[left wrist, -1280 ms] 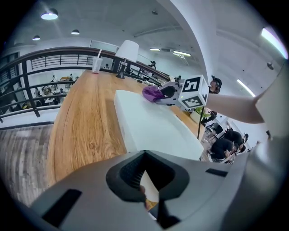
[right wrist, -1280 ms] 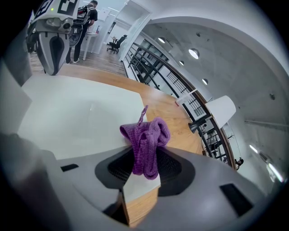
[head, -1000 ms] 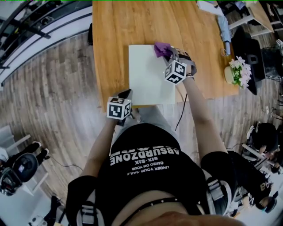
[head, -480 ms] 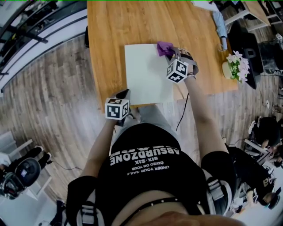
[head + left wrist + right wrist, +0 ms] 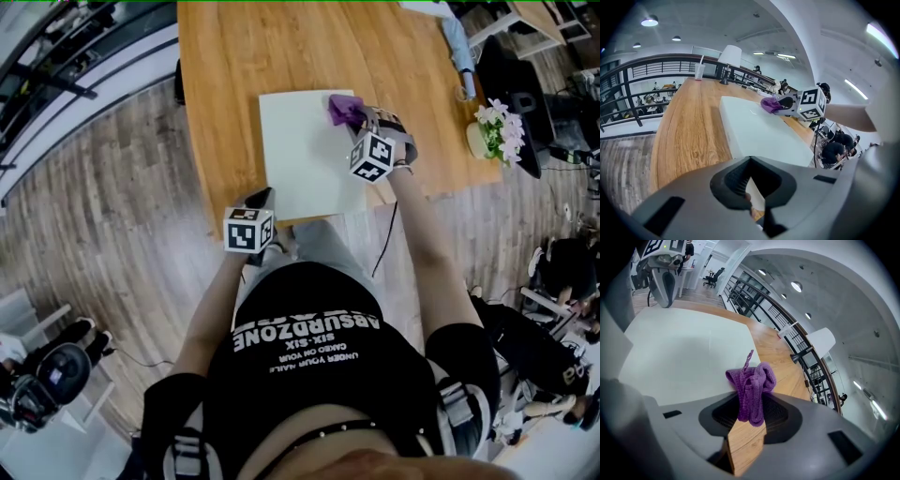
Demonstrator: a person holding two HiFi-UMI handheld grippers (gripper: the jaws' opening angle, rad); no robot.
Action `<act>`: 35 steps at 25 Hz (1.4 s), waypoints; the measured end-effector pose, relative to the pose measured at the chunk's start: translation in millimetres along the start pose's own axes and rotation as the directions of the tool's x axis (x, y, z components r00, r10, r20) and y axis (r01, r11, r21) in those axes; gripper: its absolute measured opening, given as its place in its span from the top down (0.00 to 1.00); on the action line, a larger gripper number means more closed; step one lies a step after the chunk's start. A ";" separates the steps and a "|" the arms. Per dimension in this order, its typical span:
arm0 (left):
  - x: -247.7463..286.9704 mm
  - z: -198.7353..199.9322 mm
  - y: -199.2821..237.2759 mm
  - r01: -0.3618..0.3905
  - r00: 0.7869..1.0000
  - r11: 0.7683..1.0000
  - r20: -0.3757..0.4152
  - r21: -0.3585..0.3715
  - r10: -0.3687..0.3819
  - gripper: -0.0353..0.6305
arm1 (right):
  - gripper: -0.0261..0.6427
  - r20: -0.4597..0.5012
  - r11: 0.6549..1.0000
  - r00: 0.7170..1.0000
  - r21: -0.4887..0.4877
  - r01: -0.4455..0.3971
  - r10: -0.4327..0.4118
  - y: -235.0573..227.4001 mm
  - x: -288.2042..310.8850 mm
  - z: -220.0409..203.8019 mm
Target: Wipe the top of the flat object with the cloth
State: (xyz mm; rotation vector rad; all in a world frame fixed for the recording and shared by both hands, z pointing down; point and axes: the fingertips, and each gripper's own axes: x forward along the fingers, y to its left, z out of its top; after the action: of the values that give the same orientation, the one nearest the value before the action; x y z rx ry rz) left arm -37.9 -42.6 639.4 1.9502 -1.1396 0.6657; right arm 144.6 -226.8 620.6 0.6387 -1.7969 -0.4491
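A white flat board [image 5: 305,155] lies on the wooden table [image 5: 220,94], close to its near edge. A purple cloth [image 5: 343,108] sits bunched at the board's far right corner, and my right gripper [image 5: 356,116] is shut on it. In the right gripper view the cloth [image 5: 751,387] hangs between the jaws over the board [image 5: 689,352]. My left gripper [image 5: 262,200] is shut at the board's near left corner, with nothing seen between its jaws. In the left gripper view the board [image 5: 759,131] stretches ahead to the cloth [image 5: 770,104].
A white pot of flowers [image 5: 497,133] stands at the table's right edge, with a folded blue thing [image 5: 459,47] behind it. A lamp [image 5: 730,58] and a cup with a straw [image 5: 699,71] stand at the far end. A railing [image 5: 651,70] runs to the left.
The head view has shifted a little. The right gripper keeps the cloth at the board's far right corner, and the left gripper stays at the near left corner.
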 end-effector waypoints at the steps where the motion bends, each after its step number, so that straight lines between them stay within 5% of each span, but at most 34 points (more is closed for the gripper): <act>1: -0.1 0.0 -0.5 0.000 1.000 1.000 0.001 0.001 0.000 0.92 | 0.75 0.000 1.000 1.000 -0.001 0.001 -0.001 2.4 -2.0 -0.4; 35: -4.7 -2.4 -3.9 0.000 1.000 0.999 0.006 0.043 0.000 0.92 | 0.75 -0.005 1.000 0.999 -0.001 -0.031 0.031 94.3 -80.5 -8.0</act>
State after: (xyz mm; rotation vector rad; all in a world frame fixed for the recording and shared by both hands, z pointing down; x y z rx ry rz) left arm -36.8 -37.1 635.8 1.9900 -1.1377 0.6902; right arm 152.1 -102.8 618.8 0.6094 -1.7994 -0.4271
